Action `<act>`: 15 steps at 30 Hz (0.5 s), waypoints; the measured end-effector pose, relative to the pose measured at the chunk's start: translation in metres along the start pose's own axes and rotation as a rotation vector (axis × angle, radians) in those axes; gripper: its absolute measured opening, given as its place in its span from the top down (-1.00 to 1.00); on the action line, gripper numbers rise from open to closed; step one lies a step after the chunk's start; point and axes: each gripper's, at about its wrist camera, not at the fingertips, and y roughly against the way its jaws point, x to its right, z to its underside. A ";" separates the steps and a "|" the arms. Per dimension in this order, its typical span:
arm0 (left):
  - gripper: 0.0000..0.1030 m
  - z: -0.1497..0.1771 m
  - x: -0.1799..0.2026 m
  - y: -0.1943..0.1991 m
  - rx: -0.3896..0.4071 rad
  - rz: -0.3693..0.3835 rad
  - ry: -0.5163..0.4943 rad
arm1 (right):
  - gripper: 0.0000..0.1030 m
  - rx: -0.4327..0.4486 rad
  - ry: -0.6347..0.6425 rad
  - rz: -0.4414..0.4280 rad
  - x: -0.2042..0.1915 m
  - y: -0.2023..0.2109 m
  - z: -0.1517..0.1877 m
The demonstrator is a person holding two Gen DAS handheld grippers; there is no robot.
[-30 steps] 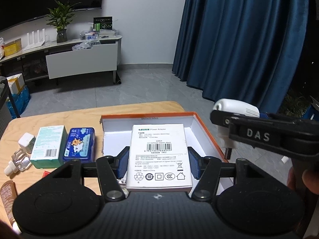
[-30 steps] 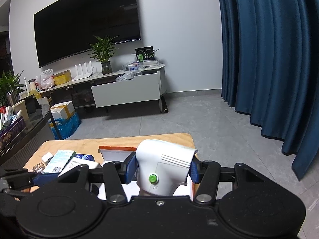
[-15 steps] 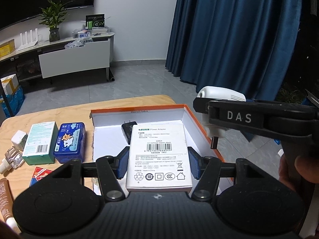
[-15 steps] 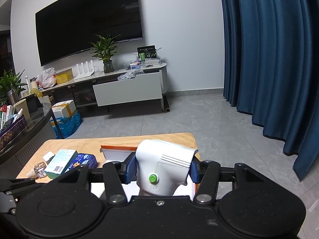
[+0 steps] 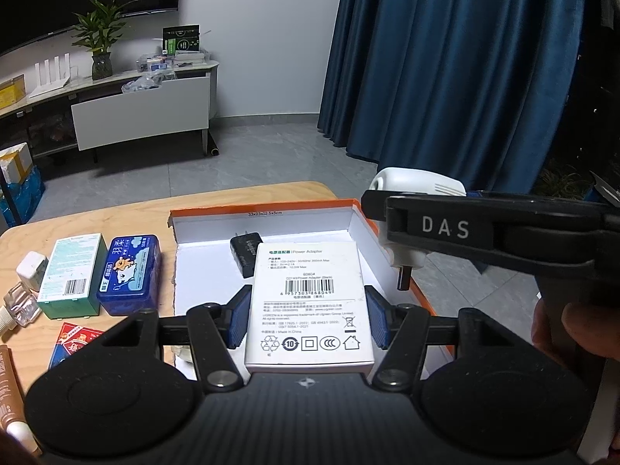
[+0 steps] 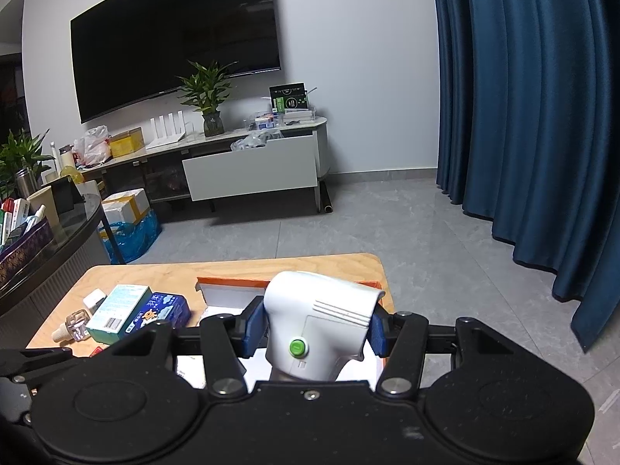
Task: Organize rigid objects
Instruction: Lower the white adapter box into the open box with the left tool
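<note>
Left tongs (image 5: pixel 308 316) grip a white barcoded adapter box (image 5: pixel 310 306); right tongs (image 6: pixel 314 329) clamp a green-buttoned white device (image 6: pixel 317 325)

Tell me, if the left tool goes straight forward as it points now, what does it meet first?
Probably the black adapter lying in the orange box: the power adapter box held by the left tool would reach it first, though depth is unclear.

Blue curtains (image 6: pixel 534 116), grey tiled floor (image 6: pixel 348 217), wall-mounted television (image 6: pixel 174 38).
</note>
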 end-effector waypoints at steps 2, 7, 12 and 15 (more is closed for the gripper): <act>-0.16 0.000 0.000 -0.001 0.000 0.000 -0.002 | -0.23 -0.005 0.002 -0.002 0.003 -0.003 -0.004; -0.16 0.000 -0.001 -0.002 -0.001 0.001 0.000 | -0.23 -0.008 0.003 -0.001 0.002 -0.005 -0.004; -0.16 0.001 0.000 -0.002 -0.001 0.004 0.001 | -0.23 -0.014 0.006 -0.002 0.002 -0.008 -0.003; -0.16 0.001 0.000 -0.003 -0.003 0.006 0.000 | -0.23 -0.020 0.007 -0.002 0.002 -0.011 -0.003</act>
